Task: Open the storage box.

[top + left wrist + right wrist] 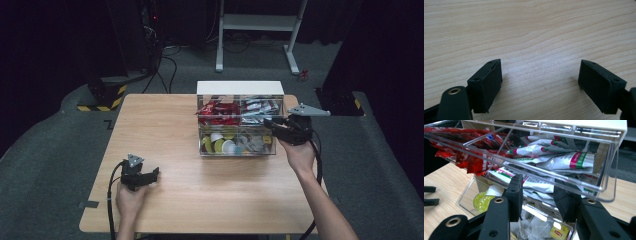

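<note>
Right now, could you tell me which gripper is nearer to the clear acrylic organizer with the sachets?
The right. The right gripper is at the clear acrylic organizer, its jaws at the front of a drawer of sachets. The left gripper rests apart on the table.

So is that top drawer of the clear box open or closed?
Open: the upper drawer is pulled out and tilted toward the right gripper, whose jaws clamp its front wall.
</note>
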`<state>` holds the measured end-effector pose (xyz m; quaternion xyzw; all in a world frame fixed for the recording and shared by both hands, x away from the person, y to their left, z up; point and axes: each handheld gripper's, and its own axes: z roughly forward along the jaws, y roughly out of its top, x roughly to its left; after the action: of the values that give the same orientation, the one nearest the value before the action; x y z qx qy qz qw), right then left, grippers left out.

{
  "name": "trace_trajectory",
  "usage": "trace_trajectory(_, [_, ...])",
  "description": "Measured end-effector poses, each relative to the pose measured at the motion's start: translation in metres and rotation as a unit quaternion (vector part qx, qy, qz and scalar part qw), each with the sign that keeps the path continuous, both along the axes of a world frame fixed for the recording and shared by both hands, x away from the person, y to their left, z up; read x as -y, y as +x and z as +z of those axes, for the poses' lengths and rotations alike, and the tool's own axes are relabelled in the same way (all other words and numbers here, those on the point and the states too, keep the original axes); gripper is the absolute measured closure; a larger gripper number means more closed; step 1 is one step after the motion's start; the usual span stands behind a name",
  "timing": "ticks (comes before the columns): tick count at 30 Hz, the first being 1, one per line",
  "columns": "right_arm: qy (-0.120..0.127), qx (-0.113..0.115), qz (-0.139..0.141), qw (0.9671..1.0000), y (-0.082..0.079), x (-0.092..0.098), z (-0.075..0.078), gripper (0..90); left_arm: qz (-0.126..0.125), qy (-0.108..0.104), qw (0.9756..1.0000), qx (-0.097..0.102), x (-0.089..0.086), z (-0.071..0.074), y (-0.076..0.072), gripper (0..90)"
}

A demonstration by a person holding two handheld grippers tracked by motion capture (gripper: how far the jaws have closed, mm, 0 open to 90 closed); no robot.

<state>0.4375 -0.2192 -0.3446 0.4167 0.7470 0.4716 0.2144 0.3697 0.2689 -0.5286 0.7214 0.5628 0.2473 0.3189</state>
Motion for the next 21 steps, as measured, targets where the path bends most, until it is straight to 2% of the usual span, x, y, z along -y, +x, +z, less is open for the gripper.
trace_trajectory(16, [0.009,0.000,-0.007,0.9999,0.009,0.000,0.004,59.5,-0.002,0.000,1.0000,0.000,0.000,0.000,0.000,20.0])
trace_trajectory(21, [0.009,0.007,-0.009,0.9999,0.011,-0.001,0.009,59.4,-0.004,0.000,1.0000,0.001,0.000,0.000,0.000,20.3])
